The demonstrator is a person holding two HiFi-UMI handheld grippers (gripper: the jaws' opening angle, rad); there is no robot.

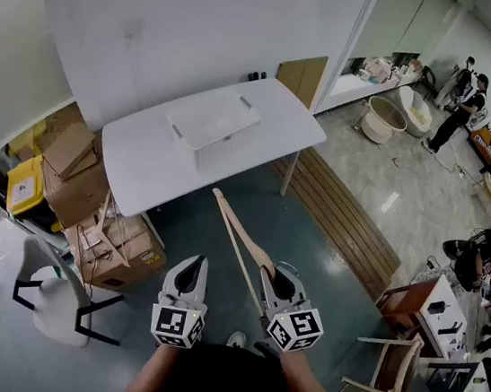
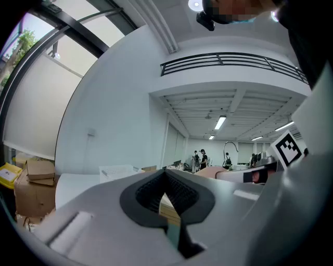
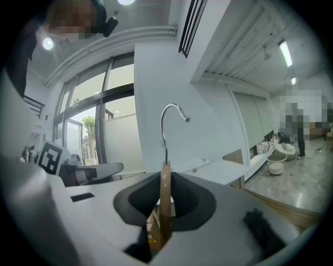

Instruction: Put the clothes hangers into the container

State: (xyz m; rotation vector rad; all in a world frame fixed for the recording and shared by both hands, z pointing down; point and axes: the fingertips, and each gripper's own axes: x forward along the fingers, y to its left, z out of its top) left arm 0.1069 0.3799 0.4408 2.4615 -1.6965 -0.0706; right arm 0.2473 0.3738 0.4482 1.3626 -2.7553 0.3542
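Right gripper view: right tool (image 3: 165, 177) clamped on wooden hanger (image 3: 165, 200).

White table (image 1: 141, 162) bears a white container (image 1: 212, 127).

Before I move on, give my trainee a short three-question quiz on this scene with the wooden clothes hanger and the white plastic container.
1. True or false: the wooden clothes hanger with the metal hook is clamped in the right gripper.
2. Where does the white plastic container stand? A: on the floor. B: on the white table. C: on the chair.
3. Fill in: the left gripper holds ____.
Key: 1 true; 2 B; 3 nothing.
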